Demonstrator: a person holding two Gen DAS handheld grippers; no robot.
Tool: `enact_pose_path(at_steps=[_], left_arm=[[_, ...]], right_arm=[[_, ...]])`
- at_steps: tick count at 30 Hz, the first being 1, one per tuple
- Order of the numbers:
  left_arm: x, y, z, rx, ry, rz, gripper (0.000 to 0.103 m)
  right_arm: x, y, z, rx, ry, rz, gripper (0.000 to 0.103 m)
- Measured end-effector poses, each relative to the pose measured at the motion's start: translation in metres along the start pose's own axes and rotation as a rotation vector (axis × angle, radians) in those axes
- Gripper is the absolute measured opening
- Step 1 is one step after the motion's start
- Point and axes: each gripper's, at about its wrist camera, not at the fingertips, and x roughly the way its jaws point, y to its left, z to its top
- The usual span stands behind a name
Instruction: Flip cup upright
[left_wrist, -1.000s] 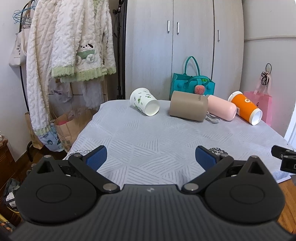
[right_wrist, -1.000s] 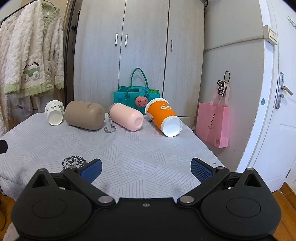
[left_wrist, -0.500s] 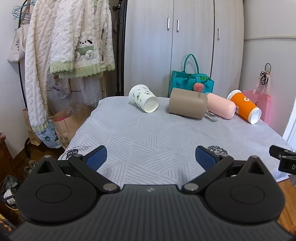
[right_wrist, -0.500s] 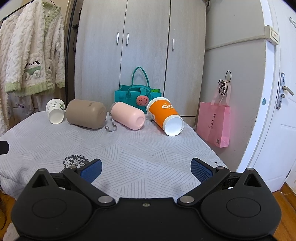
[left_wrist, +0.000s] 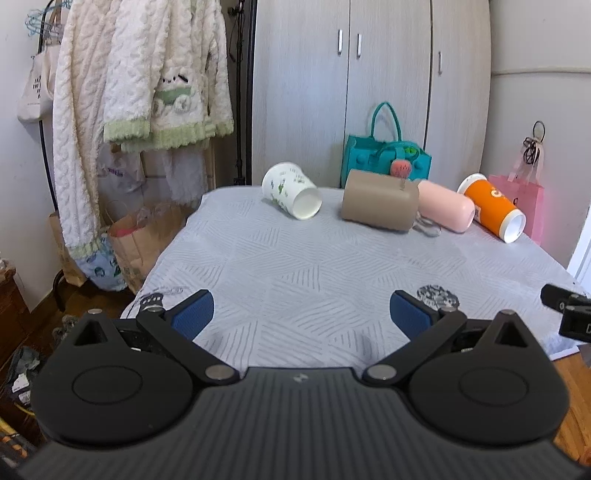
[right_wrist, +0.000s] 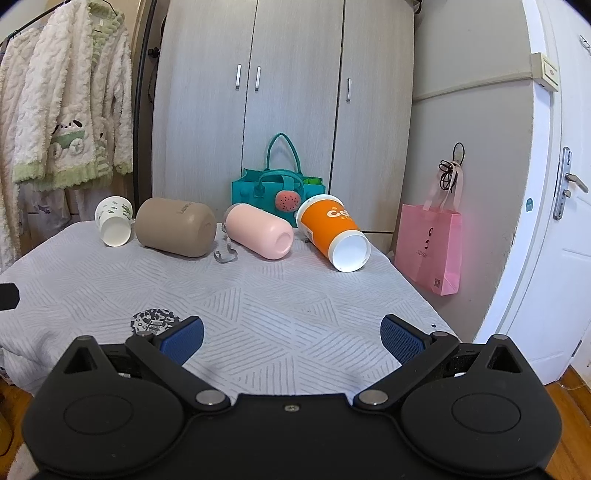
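Several cups lie on their sides in a row at the far edge of the grey patterned table (left_wrist: 295, 273): a white paper cup with green prints (left_wrist: 291, 196) (right_wrist: 113, 220), a tan cup (left_wrist: 378, 205) (right_wrist: 175, 227), a pink cup (left_wrist: 445, 206) (right_wrist: 259, 232) and an orange cup (left_wrist: 493, 208) (right_wrist: 333, 233). My left gripper (left_wrist: 300, 314) is open and empty over the near edge of the table, far from the cups. My right gripper (right_wrist: 291, 339) is open and empty, also at the near edge. Part of the right gripper shows at the right edge of the left wrist view (left_wrist: 569, 310).
A teal handbag (right_wrist: 280, 192) stands behind the cups against the grey wardrobe (right_wrist: 284, 92). A pink bag (right_wrist: 430, 247) hangs right of the table. Fluffy white clothes (left_wrist: 140, 81) hang at left over paper bags (left_wrist: 136, 240) on the floor. A white door (right_wrist: 554, 221) is at far right.
Both grippers drew back slightly from the table and the left one rose a little; the cups look a bit farther away. Neither gripper's jaws moved.
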Motion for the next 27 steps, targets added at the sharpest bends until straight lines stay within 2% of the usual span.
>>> enact_pose_path(at_steps=[8, 12, 17, 21, 23, 27], left_arm=[[-0.014, 0.009, 0.010, -0.037, 0.005, 0.024, 0.103], [-0.016, 0.008, 0.011, -0.040, 0.007, 0.025, 0.103], [-0.015, 0.007, 0.019, -0.086, 0.026, -0.017, 0.103], [-0.006, 0.015, 0.031, -0.188, 0.069, -0.055, 0.103], [0.005, 0.018, 0.038, -0.233, 0.096, -0.064, 0.103], [0.025, 0.015, 0.055, -0.243, 0.131, -0.078, 0.103]], right_arm=[[-0.015, -0.004, 0.012, 0.021, -0.027, 0.010, 0.103], [-0.026, -0.008, 0.011, 0.041, -0.069, 0.067, 0.103], [-0.037, -0.019, 0.025, 0.075, -0.143, 0.241, 0.103], [-0.037, -0.029, 0.047, 0.061, -0.207, 0.361, 0.103], [-0.025, -0.036, 0.064, 0.042, -0.164, 0.432, 0.103], [0.002, -0.047, 0.094, 0.061, -0.054, 0.606, 0.103]])
